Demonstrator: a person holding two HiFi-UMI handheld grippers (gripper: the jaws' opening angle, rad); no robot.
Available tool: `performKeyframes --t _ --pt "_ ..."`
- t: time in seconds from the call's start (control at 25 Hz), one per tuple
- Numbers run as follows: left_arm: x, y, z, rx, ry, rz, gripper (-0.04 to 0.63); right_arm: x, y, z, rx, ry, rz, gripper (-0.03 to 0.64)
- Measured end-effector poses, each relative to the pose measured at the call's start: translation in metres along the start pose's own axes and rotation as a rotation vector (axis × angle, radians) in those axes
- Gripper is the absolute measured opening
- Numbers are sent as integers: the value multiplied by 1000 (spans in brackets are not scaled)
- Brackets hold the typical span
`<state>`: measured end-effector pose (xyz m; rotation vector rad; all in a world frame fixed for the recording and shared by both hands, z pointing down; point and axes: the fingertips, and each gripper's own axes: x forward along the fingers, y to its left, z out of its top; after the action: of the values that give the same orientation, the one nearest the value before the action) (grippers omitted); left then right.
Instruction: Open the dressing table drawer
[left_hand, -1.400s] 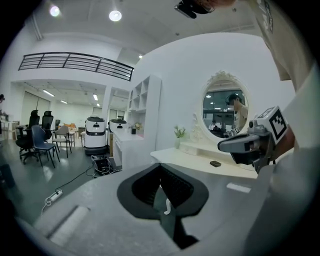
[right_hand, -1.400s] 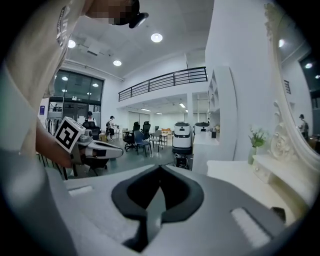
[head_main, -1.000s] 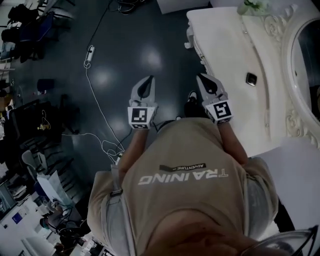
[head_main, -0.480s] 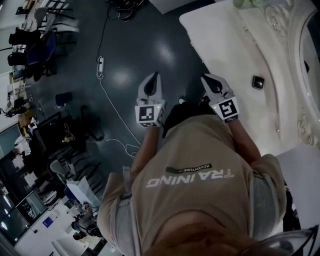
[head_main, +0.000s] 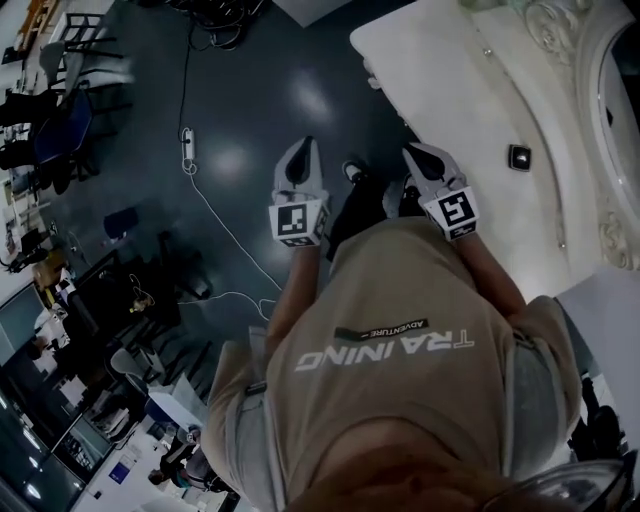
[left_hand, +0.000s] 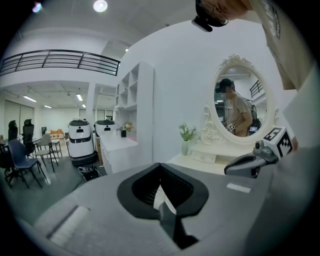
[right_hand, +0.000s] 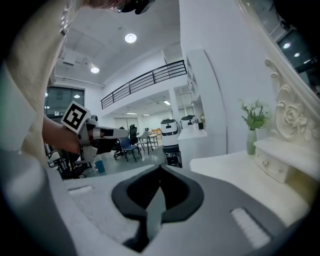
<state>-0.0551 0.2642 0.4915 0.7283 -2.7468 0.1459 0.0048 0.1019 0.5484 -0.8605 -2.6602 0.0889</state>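
The white dressing table (head_main: 470, 100) fills the upper right of the head view, its oval mirror (left_hand: 240, 105) against the wall. A small drawer box (right_hand: 272, 167) sits on its top below the mirror, and shows too as the drawer box (left_hand: 204, 157) in the left gripper view. The table's front face is hardly visible from above. My right gripper (head_main: 415, 152) (right_hand: 160, 167) hovers at the table's front edge, shut and empty. My left gripper (head_main: 303, 150) (left_hand: 160, 166) hangs over the dark floor to the left, shut, with nothing in it.
A white cable with a power strip (head_main: 187, 140) runs across the floor left of me. Office chairs (head_main: 60, 120) stand at the far left. A small dark object (head_main: 519, 157) lies on the tabletop. A vase with a plant (right_hand: 252, 135) stands on the table. White machines (left_hand: 81, 142) stand by shelving.
The person has stepped closer to the table, and both grippers have moved forward with them. The right one now sits at the table's front edge. Both stay shut.
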Motion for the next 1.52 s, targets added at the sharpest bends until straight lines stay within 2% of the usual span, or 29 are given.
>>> performKeyframes --t 0.2,0.28,0.56,0.68,0.8,0.96,1.2,1.4,1.52 --pt "8 43 4 21 -50 -35 8 33 -5 31 -81 -39 -71 3" --pt "14 59 8 57 -68 -61 8 51 -8 50 -111 -57 -121 3" --pt "50 71 12 122 -74 -265 8 82 -23 80 -93 -81 -279 3" --pt "76 82 2 103 -53 -338 8 93 -26 70 -105 -27 -343 3" --pt "82 85 -13 81 -36 -381 8 99 -11 46 -134 50 -347 3" --pt "98 69 0 78 -18 -438 8 90 -19 51 -54 36 -402 3" --pt "131 22 18 119 7 -570 8 99 -64 49 16 -1 -444 3" --pt "164 -10 39 172 20 -626 8 89 -124 69 58 -53 -525 3" --pt "195 -28 43 206 11 -667 8 77 -155 66 76 -78 -596 3"
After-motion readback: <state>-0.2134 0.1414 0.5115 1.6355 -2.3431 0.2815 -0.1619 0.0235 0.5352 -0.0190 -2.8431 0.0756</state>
